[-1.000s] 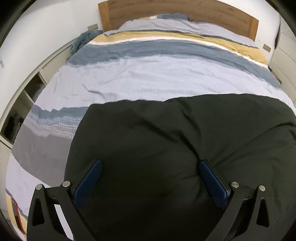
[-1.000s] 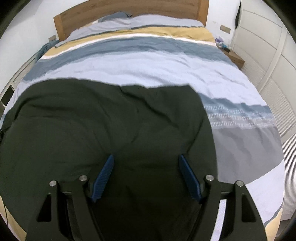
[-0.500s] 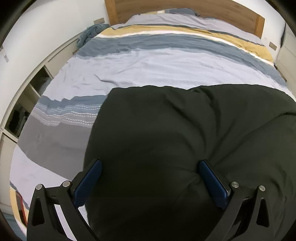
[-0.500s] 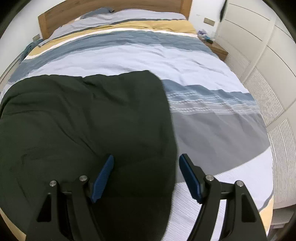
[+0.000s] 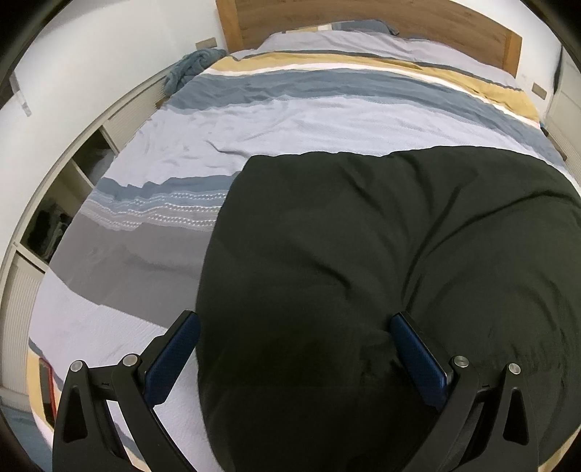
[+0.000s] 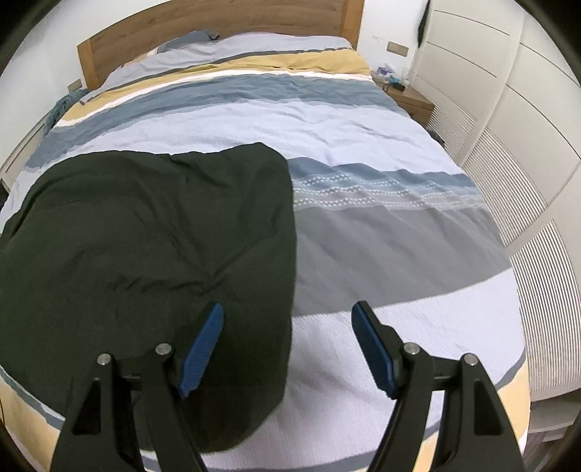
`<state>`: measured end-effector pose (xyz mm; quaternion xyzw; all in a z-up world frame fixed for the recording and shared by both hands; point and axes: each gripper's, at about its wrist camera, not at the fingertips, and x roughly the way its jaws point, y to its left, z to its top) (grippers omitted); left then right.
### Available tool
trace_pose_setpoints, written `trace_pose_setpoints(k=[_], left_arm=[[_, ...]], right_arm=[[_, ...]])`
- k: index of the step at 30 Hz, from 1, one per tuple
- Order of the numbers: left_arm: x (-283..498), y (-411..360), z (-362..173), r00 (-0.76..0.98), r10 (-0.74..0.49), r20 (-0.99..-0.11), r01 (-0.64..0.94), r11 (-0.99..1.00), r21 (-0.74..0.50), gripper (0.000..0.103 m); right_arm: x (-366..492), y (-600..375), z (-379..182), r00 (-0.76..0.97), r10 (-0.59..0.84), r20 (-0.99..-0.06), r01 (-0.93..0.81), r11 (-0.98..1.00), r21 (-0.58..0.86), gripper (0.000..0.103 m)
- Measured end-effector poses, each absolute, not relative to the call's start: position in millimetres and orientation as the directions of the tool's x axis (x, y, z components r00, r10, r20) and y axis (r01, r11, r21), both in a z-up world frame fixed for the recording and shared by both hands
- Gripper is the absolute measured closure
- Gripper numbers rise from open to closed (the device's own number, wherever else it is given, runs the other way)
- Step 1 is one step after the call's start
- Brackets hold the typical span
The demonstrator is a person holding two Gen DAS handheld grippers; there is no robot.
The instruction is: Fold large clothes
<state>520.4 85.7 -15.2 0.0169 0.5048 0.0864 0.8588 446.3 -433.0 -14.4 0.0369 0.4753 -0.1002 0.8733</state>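
Note:
A large dark green garment (image 5: 363, 261) lies spread flat on the striped bed cover (image 5: 297, 119), near the foot of the bed. In the left wrist view my left gripper (image 5: 294, 330) hovers over the garment's left edge, jaws wide apart, blue pads (image 5: 174, 352) touching nothing. In the right wrist view the same garment (image 6: 145, 232) fills the left half. My right gripper (image 6: 288, 323) stands open over its right edge, left pad over the cloth, right pad over the bare bed cover (image 6: 363, 152). Neither gripper holds anything.
A wooden headboard (image 5: 363, 18) and pillow are at the far end. Open white shelves (image 5: 65, 203) run along the bed's left side, with a blue cloth (image 5: 192, 69) bunched near them. A bedside table (image 6: 410, 98) and white wardrobe doors (image 6: 508, 127) stand on the right.
Both grippers have drifted outward: the left toward the garment's left edge, the right toward its right edge, so more bare bed cover shows beside each. Their jaws stayed open.

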Motion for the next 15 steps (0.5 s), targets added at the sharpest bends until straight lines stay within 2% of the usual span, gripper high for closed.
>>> trace_pose_setpoints(k=[9, 15], left_arm=[[484.2, 106.3, 6.2, 0.505, 0.128, -0.853, -0.145, 0.987, 0.063, 0.000], [463.5, 150.7, 0.9, 0.428, 0.077, -0.901, -0.175, 0.985, 0.001, 0.000]], right_arm=[[419.3, -448.6, -2.2, 0.519, -0.080, -0.851, 0.217, 0.975, 0.040, 0.031], [411.7, -453.2, 4.2, 0.529, -0.021, -0.848, 0.198, 0.975, 0.099, 0.031]])
